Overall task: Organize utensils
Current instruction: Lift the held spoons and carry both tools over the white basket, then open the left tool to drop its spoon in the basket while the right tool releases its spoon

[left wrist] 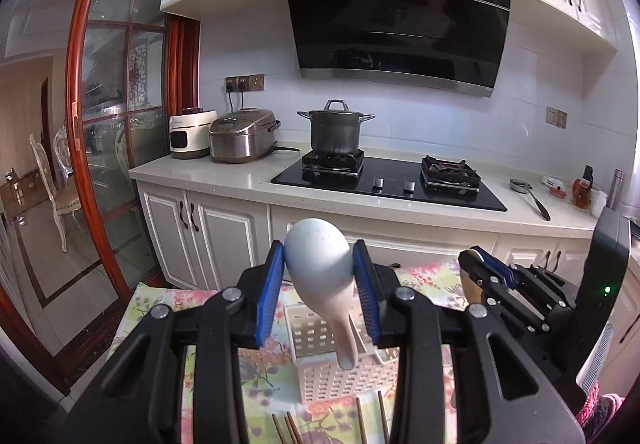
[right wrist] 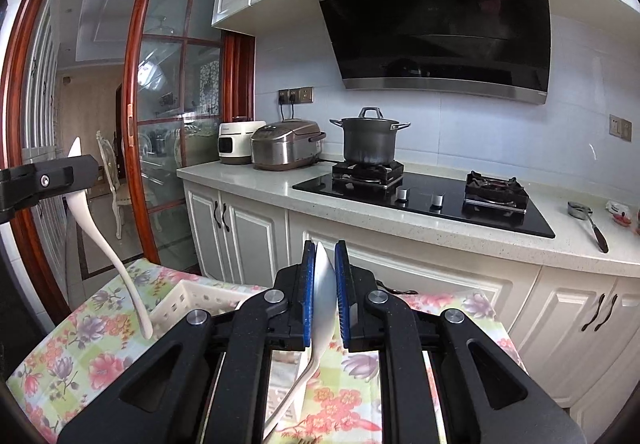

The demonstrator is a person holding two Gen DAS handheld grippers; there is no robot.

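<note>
My left gripper (left wrist: 319,258) is shut on the bowl of a pale blue-white ceramic spoon (left wrist: 320,256), its handle hanging down over a white slotted plastic utensil basket (left wrist: 320,356) on the floral tablecloth. The same spoon (right wrist: 100,236) and left gripper (right wrist: 78,169) show at the left of the right wrist view, above the basket (right wrist: 192,302). My right gripper (right wrist: 325,256) is shut edge-on on a second white spoon (right wrist: 322,284), handle pointing down toward me. The right gripper (left wrist: 476,262) shows at the right of the left wrist view. Brown chopsticks (left wrist: 288,428) lie near the front edge.
A table with a floral cloth (right wrist: 80,344) stands before a kitchen counter (left wrist: 224,171). On the counter are two rice cookers (left wrist: 244,135), a hob with a steel pot (left wrist: 336,127), and a ladle (left wrist: 528,193). A glass sliding door (left wrist: 112,115) is at the left.
</note>
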